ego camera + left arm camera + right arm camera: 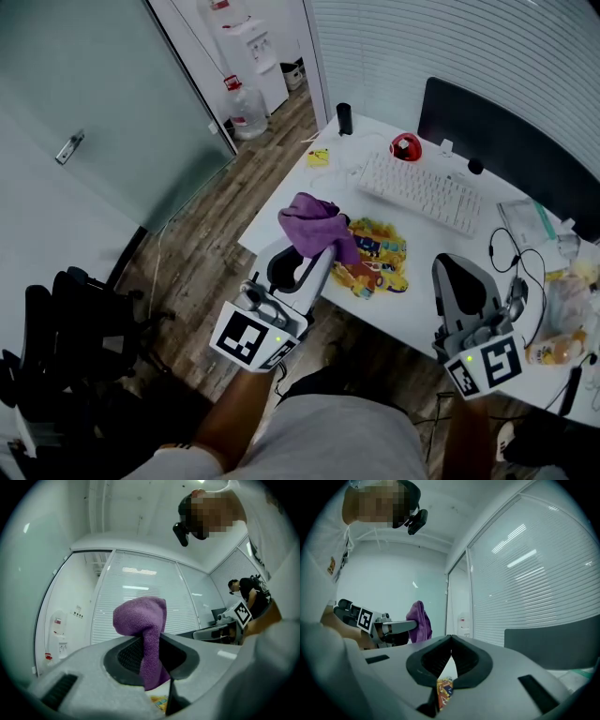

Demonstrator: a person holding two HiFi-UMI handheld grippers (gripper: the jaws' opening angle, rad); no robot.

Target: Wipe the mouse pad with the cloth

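Head view: purple terry cloth [317, 225] raised at left end of colourful printed mouse pad [380, 255], near front edge of white table [441, 246]; wiping apparently not started. White keyboard [420, 190] close behind.
Left gripper view: left tongs [150, 641] pinching cloth.
Right gripper view: right tongs [450, 654] pressed together, empty.

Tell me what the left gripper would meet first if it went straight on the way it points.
Probably the white blinds: the left gripper, shut on the purple cloth, aims slightly upward over the mouse pad. Depth is unclear.
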